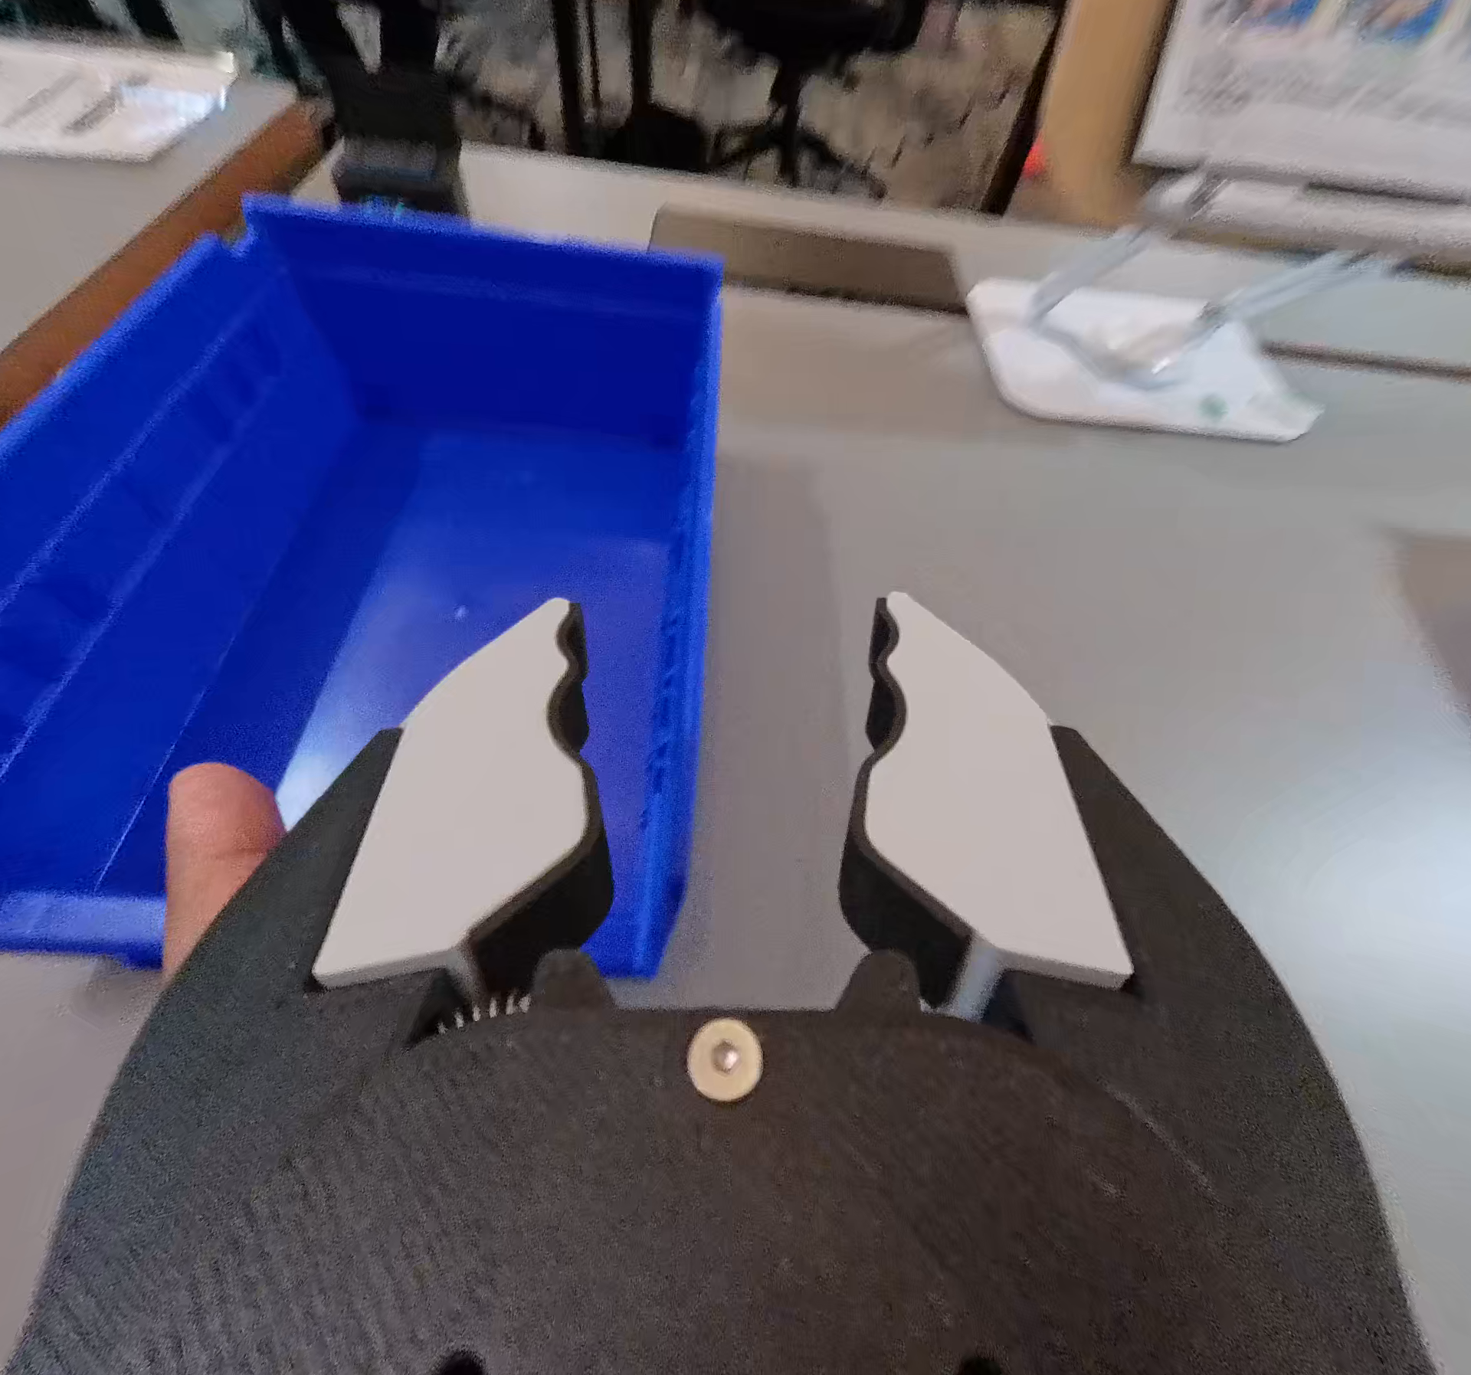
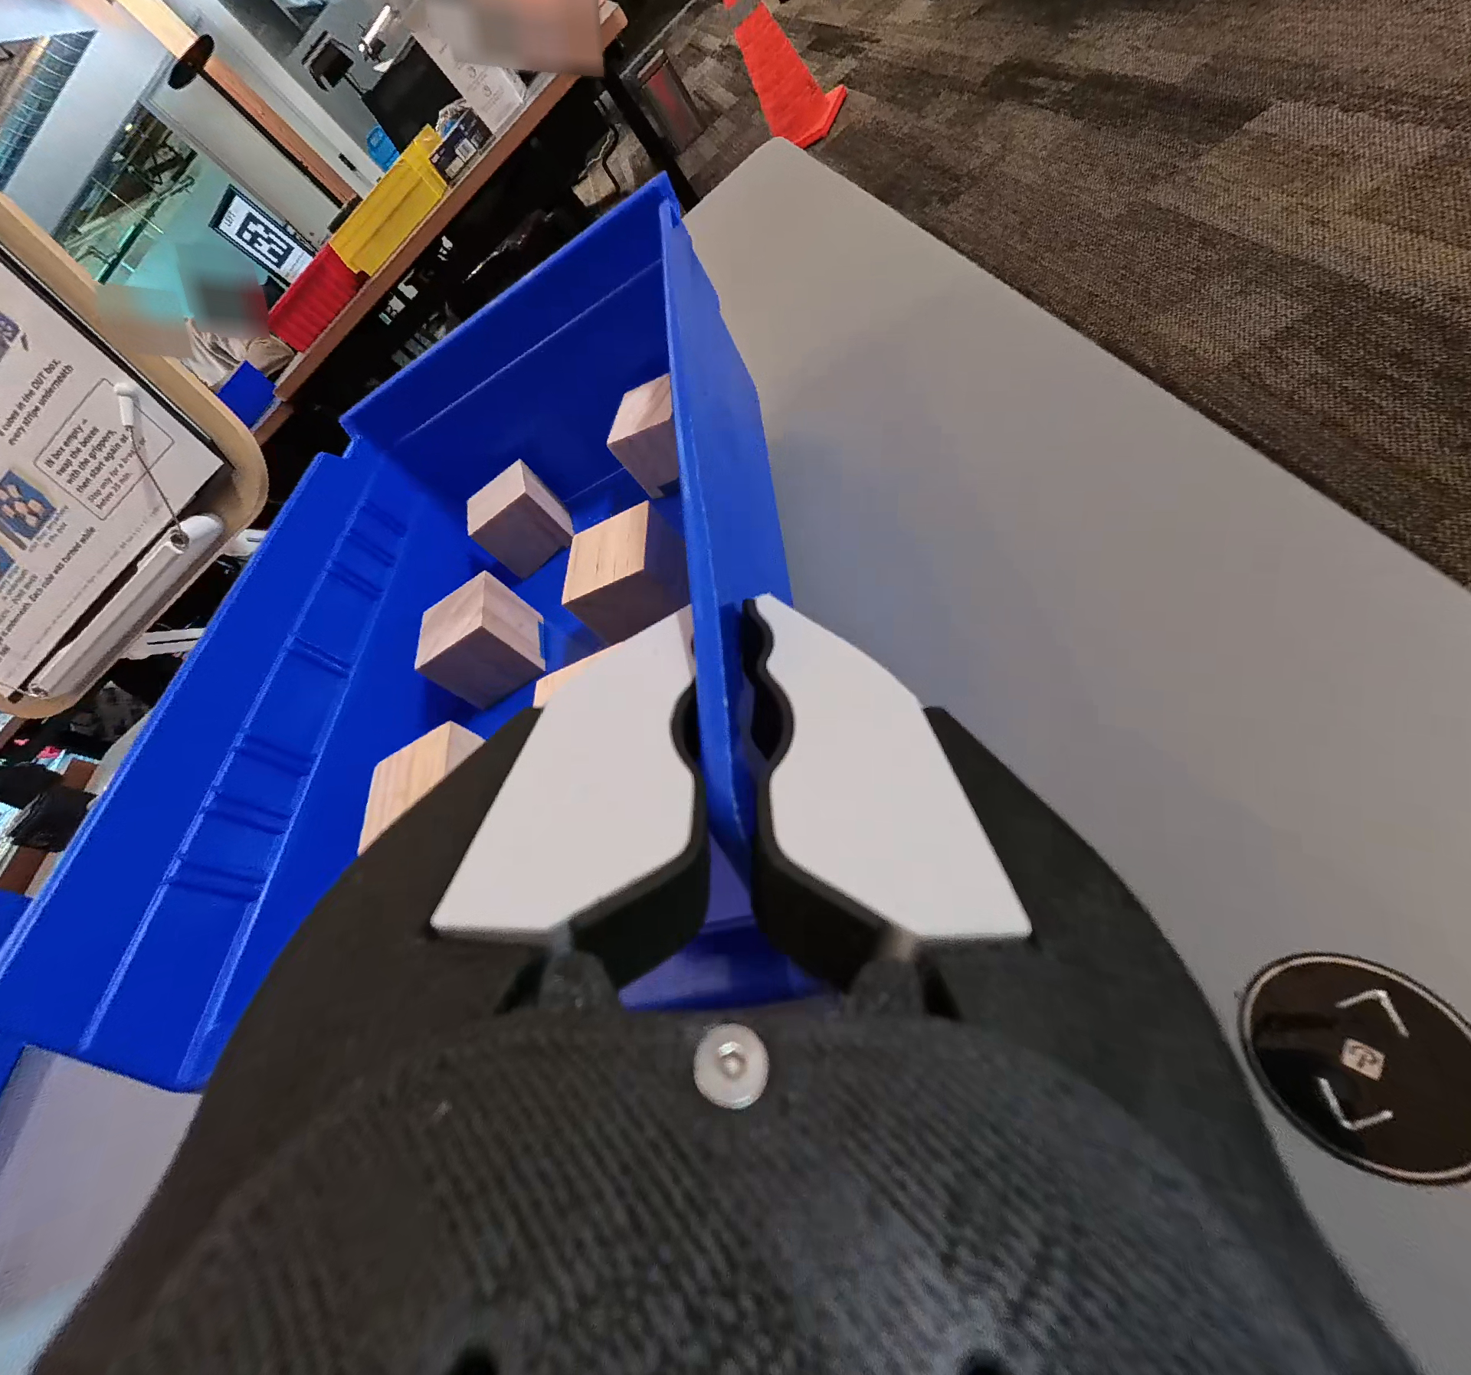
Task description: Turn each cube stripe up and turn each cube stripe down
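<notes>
Your right gripper [image 2: 720,668] is clamped on the wall of a blue bin [image 2: 263,700]; that bin looks tilted, w/ wooden cubes [image 2: 517,521] loose inside, approx. six showing, no stripes visible on the faces you see; so no turning looks done yet. Your left gripper [image 1: 728,616] gapes wide, holding nothing, over the edge of an empty bin [image 1: 199,509]. Both sit on a grey table [image 2: 1074,541]; room beyond: carpet, orange cone [image 2: 768,55], red & yellow bins, posters.
</notes>
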Demonstrator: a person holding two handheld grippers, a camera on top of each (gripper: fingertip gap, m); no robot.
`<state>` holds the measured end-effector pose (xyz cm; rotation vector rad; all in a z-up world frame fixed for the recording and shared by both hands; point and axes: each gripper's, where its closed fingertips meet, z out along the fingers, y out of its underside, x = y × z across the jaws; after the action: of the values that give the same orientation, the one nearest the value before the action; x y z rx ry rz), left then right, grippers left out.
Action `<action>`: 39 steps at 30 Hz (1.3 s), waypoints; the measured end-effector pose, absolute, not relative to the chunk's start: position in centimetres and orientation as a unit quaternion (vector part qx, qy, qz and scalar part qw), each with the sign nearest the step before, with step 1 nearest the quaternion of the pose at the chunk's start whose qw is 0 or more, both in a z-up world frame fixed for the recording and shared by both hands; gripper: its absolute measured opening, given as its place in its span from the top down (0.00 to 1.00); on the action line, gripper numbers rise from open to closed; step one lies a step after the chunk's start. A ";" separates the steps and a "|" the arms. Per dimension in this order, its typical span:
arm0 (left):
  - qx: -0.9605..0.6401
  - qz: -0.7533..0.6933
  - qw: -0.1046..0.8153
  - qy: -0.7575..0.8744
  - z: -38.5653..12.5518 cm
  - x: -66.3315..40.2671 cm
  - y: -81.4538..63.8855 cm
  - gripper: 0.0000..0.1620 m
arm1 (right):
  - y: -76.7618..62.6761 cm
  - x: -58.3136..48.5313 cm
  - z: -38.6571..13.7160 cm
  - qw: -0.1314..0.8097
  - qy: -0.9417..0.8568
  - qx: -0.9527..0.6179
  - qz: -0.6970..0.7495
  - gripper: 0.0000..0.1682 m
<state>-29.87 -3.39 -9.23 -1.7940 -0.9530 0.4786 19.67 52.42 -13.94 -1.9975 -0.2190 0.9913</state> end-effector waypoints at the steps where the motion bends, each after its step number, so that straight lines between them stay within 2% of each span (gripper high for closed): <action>1: -0.755 0.198 0.480 -0.402 -10.8 -30.2 -3.8 0.57 | 52.3 19.6 -14.1 0.431 -0.086 -0.805 0.398 0.97; 4: -0.781 0.189 0.431 -0.410 -14.5 -30.6 -4.2 0.59 | 51.9 19.4 -14.3 0.422 -0.089 -0.809 0.399 0.97; 6: -0.792 0.189 0.414 -0.408 -16.0 -30.6 -4.0 0.64 | 51.6 19.0 -14.2 0.421 -0.098 -0.809 0.398 0.97; 7: -0.795 0.203 0.406 -0.402 -16.4 -30.8 -4.1 0.69 | 51.3 18.7 -14.1 0.421 -0.104 -0.808 0.397 0.97; 9: -0.794 0.253 0.401 -0.381 -16.2 -31.4 -4.5 0.95 | 50.5 17.9 -13.9 0.420 -0.116 -0.807 0.398 0.97; 10: -0.796 0.259 0.401 -0.372 -16.2 -31.3 -4.5 0.96 | 50.0 17.3 -13.8 0.418 -0.123 -0.806 0.400 0.97; 15: -0.801 0.255 0.404 -0.361 -15.2 -31.5 -4.9 0.97 | 46.1 13.0 -13.7 0.389 -0.167 -0.802 0.422 0.97; 20: -0.781 0.302 0.425 -0.345 -10.2 -31.4 -5.4 0.96 | 40.1 5.9 -12.7 0.382 -0.271 -0.770 0.434 0.97; 28: -0.756 0.255 0.482 -0.363 -4.5 -30.7 -7.7 0.96 | 29.8 -7.5 -14.2 0.316 -0.329 -0.748 0.482 0.97; 35: -0.705 0.350 0.509 -0.348 3.2 -29.8 -12.6 0.96 | 20.6 -18.6 -14.1 0.317 -0.347 -0.740 0.480 0.97; 39: -0.693 0.390 0.497 -0.347 5.3 -29.2 -14.9 0.96 | 14.2 -24.3 -14.5 0.324 -0.329 -0.743 0.484 0.96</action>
<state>-29.21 -14.93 5.30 -1.6792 -0.8402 0.9457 -24.28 14.24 -14.51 -1.9504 -0.8643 1.2695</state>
